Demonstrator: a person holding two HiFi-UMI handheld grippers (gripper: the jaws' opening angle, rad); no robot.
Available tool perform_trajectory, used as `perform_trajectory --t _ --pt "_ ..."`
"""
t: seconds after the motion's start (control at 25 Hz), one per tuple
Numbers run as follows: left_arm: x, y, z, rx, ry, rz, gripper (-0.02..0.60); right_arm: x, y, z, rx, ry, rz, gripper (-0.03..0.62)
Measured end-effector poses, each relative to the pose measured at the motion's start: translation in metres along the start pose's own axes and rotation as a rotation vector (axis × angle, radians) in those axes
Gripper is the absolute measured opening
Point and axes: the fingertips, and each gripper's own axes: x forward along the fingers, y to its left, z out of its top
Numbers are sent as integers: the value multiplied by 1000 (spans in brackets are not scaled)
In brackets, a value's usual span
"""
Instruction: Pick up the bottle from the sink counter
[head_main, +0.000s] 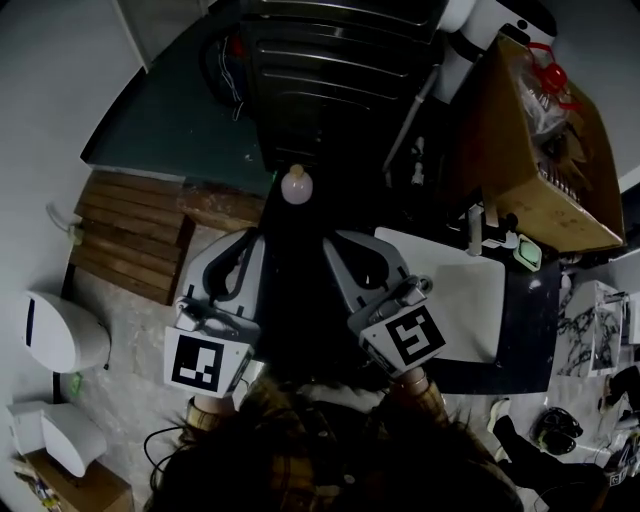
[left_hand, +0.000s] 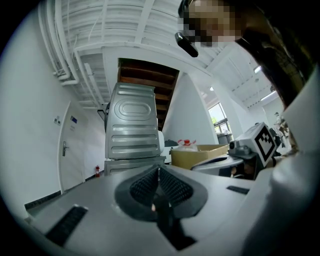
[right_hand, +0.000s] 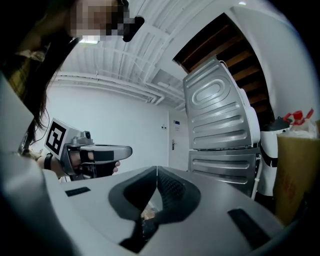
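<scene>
So both claws are pinched fully together here. In the left gripper view, the left gripper (left_hand: 159, 171) has its ribbed pads meeting at the tip with nothing between them, and it's the same in the right gripper view for the right gripper (right_hand: 157, 170). From the head view they sit side by side, left gripper (head_main: 252, 238) and right gripper (head_main: 342, 240), both pointing away from the person. Between them is what I take to be the bottle (head_main: 294, 188) – a dark body with a pale rounded top poking out just past the tips. It's flanked by the two grippers rather than sitting in either one's jaws, and I can't tell whether they actually press on it. It's over to the left of the sink counter (head_main: 530, 320), where the white basin (head_main: 470, 300) shows beside the right gripper. Straight ahead is a big grey ribbed appliance (left_hand: 132, 125) – it fills the right side of the right gripper view too (right_hand: 220, 120). A cardboard box (head_main: 540, 150) stands behind the counter, and a wooden pallet (head_main: 130, 235) lies on the floor off to the left.
</scene>
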Motion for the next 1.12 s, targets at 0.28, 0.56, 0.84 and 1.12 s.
perform_trajectory --t 0.28,0.56,0.84,1.12 --pt "24 12 -11 -17 41 -20 26 14 -12 -9 22 35 -1 17" --pt "45 16 -14 -27 26 -89 26 21 -18 -14 18 61 -50 17" --pt "63 16 -21 -33 26 -135 25 25 -28 -21 19 87 -82 17" --pt "83 18 -39 -25 59 -157 26 35 -39 -33 37 106 -91 17"
